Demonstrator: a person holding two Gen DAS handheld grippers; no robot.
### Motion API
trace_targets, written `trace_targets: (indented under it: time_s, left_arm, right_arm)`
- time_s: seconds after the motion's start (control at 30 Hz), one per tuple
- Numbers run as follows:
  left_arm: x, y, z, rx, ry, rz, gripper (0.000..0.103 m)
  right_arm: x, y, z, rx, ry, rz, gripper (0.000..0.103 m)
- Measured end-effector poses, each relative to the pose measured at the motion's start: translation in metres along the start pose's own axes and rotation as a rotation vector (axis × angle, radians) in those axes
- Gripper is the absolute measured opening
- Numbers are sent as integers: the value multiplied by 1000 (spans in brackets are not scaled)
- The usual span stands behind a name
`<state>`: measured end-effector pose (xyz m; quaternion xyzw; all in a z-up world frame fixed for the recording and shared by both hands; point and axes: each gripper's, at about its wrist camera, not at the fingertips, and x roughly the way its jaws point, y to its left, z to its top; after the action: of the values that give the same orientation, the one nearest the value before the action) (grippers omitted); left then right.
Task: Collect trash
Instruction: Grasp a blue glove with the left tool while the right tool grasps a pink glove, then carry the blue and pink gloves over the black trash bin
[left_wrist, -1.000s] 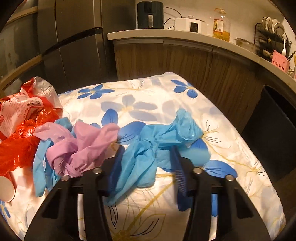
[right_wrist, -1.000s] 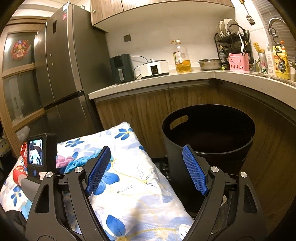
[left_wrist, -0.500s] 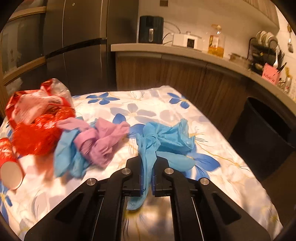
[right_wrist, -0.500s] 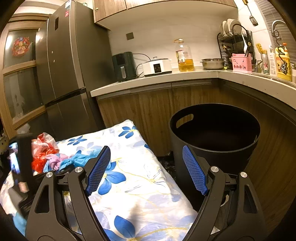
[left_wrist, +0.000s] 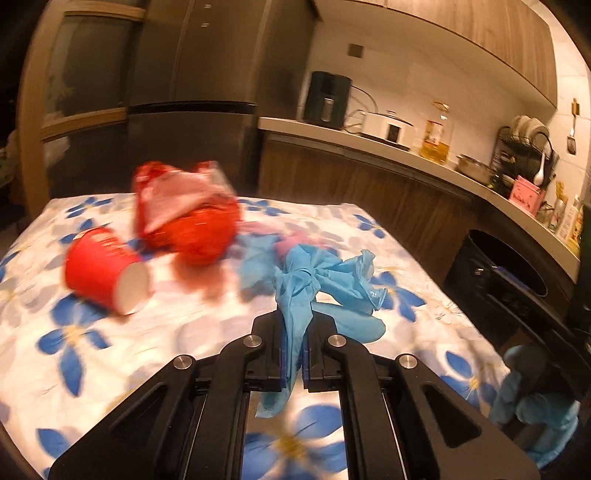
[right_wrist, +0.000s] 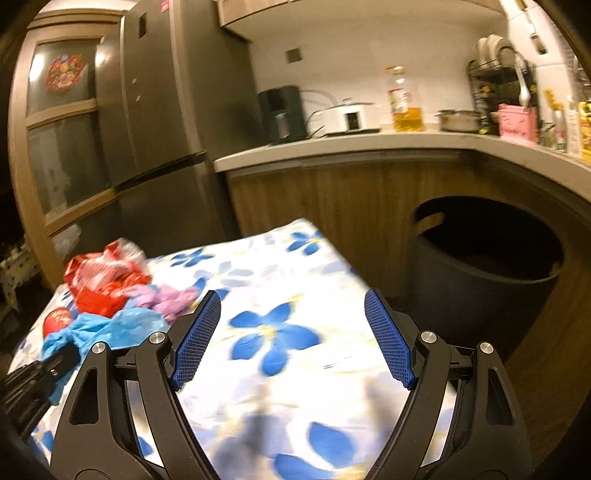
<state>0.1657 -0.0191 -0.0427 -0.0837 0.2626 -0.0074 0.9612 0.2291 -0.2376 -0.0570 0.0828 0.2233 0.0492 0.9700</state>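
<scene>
My left gripper (left_wrist: 293, 350) is shut on a crumpled blue glove (left_wrist: 325, 277), which hangs from the pads a little above the flowered cloth (left_wrist: 74, 332). Behind it lie a pink glove (left_wrist: 291, 242), another blue glove (left_wrist: 255, 258), a red plastic bag (left_wrist: 188, 221) and a red paper cup (left_wrist: 103, 273) on its side. In the right wrist view my right gripper (right_wrist: 291, 339) stands open and empty over the cloth. The same held blue glove (right_wrist: 122, 325), the pink glove (right_wrist: 166, 299) and the red bag (right_wrist: 103, 280) show at its left.
A black round bin (right_wrist: 480, 280) stands on the floor to the right of the table, against the wooden cabinets (right_wrist: 332, 199). A hand in a blue glove (left_wrist: 532, 398) shows at the lower right of the left wrist view. A tall fridge (right_wrist: 159, 129) stands behind.
My left gripper closed on the blue glove, then drew back and rose with it. The right gripper swung left, so the bin slid to the right of its view.
</scene>
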Motion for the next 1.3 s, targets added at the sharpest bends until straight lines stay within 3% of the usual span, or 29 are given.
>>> trace_targets:
  time_s: [0.13,0.47,0.53,0.6,0.7,0.8,1.3]
  left_arm:
    - [-16,24,-1,-33,-15,30,5]
    - [-32,61,2,-76,-39,76,5]
    - [-34,64,3,-74,-43,82,5]
    - [-35,67,3,-75,-42,85,5]
    - [-36,70,3,-76,-38,88,5]
    - [-37,73,3,-83,-39,86,5]
    - [-46,45,4,-50,-61,61,5]
  right_arm:
    - [20,35,-9,-39,52,65,77]
    - [79,115,-11,-129,160,208,60]
    - [88,125,-13,-146,183,221,53]
    - [97,133,-16,-163,214,227,33]
    - [100,137,-18,-169,223,250,12]
    - [92,134,-17,-162,197,256,7]
    - [1,83,1,-88,69,269,5]
